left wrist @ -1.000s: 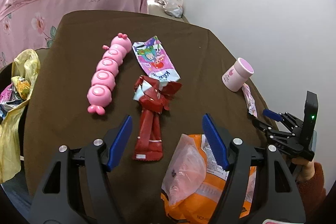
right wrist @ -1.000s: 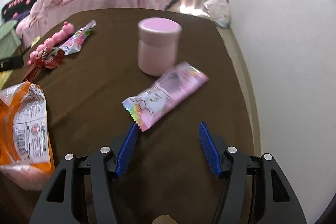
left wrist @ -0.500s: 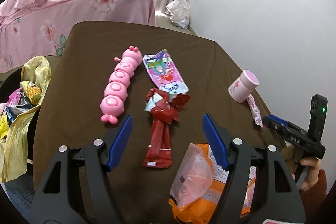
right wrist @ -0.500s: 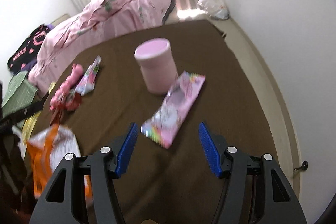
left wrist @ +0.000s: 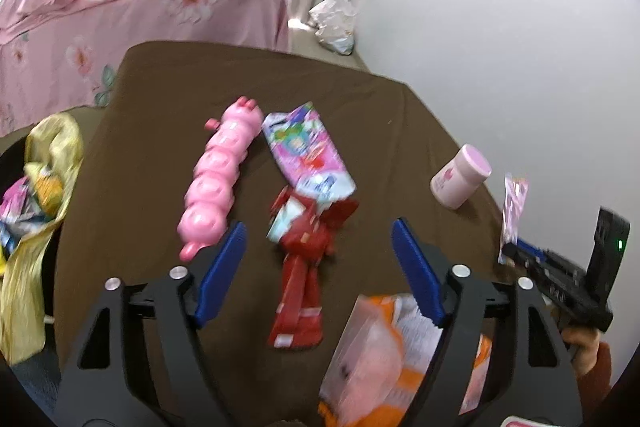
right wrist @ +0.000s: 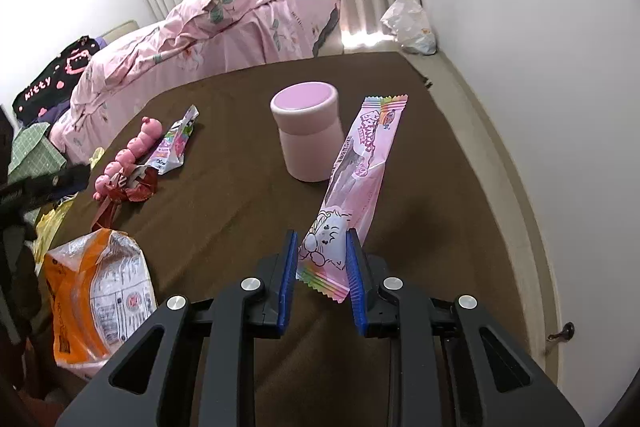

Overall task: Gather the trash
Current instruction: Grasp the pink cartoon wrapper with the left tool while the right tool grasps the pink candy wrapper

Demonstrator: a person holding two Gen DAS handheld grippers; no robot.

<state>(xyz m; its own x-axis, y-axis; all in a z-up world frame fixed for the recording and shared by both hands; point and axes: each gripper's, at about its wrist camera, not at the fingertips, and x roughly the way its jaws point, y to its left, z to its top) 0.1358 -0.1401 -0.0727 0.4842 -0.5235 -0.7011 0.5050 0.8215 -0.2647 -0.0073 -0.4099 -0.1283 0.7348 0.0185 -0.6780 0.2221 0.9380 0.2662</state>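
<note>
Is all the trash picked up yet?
Not yet. Some wrappers already sit in the yellow bag. The right gripper is closing on the pink wrapper, lifted off the table. The red wrapper, purple wrapper and orange bag still wait.

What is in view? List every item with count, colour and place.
wrapper: 1, pink, lifted off the table, near end between the right gripper's closing jaws
jar: 1, pink, upright on the table behind the wrapper
toy: 1, pink, lying mid-table
packet: 1, purple-pink, beside the toy
red wrapper: 1, crumpled, ahead of the left gripper
orange bag: 1, near table edge
table: 1, brown cloth
yellow bag: 1, holds wrappers, left of the table
bed: 1, pink, behind
white bag: 1, floor corner
left gripper: blue pads, opening, nothing between
right gripper: blue pads
</note>
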